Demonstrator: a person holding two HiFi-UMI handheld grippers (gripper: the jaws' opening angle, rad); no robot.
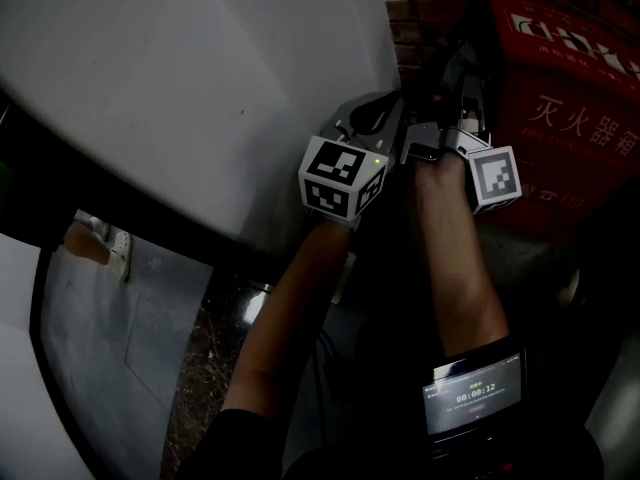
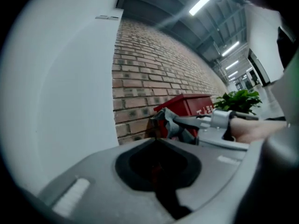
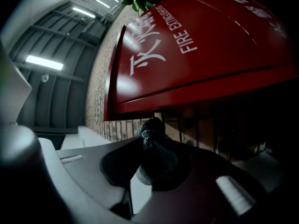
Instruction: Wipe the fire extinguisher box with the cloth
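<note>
The red fire extinguisher box [image 1: 575, 98] stands against the brick wall at the upper right, and its white-lettered side [image 3: 201, 45] fills the right gripper view. My right gripper [image 1: 462, 73] is at the box's left edge, shut on a dark grey cloth [image 3: 154, 153] that bunches up between the jaws. In the left gripper view the same cloth [image 2: 174, 123] hangs by the box's corner [image 2: 187, 105]. My left gripper [image 1: 385, 118] is just left of the right one, beside the wall, shut with nothing in it [image 2: 156, 143].
A white curved wall [image 1: 200, 78] takes up the left. The brick wall [image 2: 154, 73] runs behind the box. A green plant [image 2: 239, 100] stands beyond the box. A small screen [image 1: 473, 393] sits at the person's waist. A dark ledge and grey floor [image 1: 110, 338] lie at lower left.
</note>
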